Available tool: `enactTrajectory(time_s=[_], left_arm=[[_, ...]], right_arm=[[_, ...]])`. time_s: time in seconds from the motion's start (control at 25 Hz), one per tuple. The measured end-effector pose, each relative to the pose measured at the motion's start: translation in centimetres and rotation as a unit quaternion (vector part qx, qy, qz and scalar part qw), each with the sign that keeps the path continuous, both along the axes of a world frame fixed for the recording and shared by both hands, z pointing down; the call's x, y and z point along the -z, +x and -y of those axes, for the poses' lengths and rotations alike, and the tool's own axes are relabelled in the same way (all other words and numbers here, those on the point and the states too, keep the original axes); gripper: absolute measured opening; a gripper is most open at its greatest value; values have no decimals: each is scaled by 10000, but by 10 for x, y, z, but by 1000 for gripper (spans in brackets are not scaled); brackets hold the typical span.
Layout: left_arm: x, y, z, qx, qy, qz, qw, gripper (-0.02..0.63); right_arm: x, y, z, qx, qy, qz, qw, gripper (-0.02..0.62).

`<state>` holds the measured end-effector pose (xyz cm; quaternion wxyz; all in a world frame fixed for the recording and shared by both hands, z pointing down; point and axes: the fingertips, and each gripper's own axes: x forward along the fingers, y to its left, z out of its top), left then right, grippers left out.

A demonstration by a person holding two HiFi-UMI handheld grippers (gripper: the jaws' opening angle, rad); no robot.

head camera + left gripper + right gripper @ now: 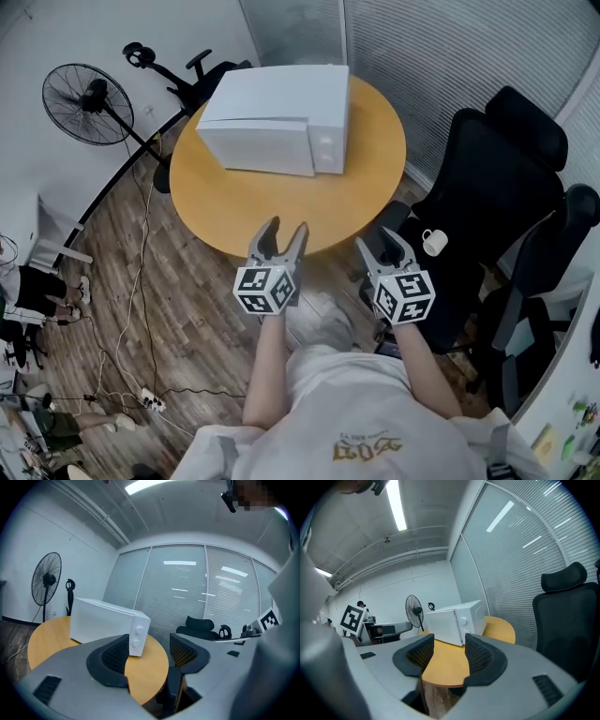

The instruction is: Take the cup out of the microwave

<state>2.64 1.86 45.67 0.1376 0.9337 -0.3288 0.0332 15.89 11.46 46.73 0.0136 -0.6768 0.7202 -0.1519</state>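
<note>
Microwave (pixel 272 117) door is shut, so the inside can't be seen. The only cup (pixel 434 242) in view is a white one on the black chair (pixel 487 187), right of the table (pixel 253 202) and just past the right gripper (pixel 378 242). It's small in the head view, and neither gripper view shows it.

The microwave sits toward the table's far side, door facing the person, with bare tabletop between it and the near rim. Fan (pixel 89 103) stands well off to the left, and cables (pixel 141 309) trail on the floor there.

Left gripper (pixel 287 230) is over the near table edge; the right one is just off the rim, beside the chair. Both sets of jaws stand apart with nothing between them, only table and microwave visible through the gap.
</note>
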Motion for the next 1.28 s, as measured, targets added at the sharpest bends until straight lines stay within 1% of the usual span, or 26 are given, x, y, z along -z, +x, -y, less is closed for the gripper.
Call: enactTrajectory(time_s=[0.28,0.52,0.72,0.96,1.04,1.12,1.28], left_arm=[[2,31,73,-127,151,261,9995,272],[5,55,123,-274,284,493,9980,272],[9,70,154,-331,520,703,9956,278],[6,84,178,-491,632,982,9920,296],[4,89,185,-543,711,1139,9895,304],[2,94,190,-606,890,1382,9845,304],[0,107,197,-726,1347,1982,9681,304]], right_arm=[[0,27,73,-108,-30,58,9999,202],[2,42,123,-201,-72,76,9997,201],[2,46,154,-179,-128,45,9997,199],[2,53,177,-245,-163,53,9996,199],[3,55,182,-263,-152,51,9995,199],[4,58,187,-280,-118,82,9995,198],[5,63,193,-330,-54,136,9993,198]])
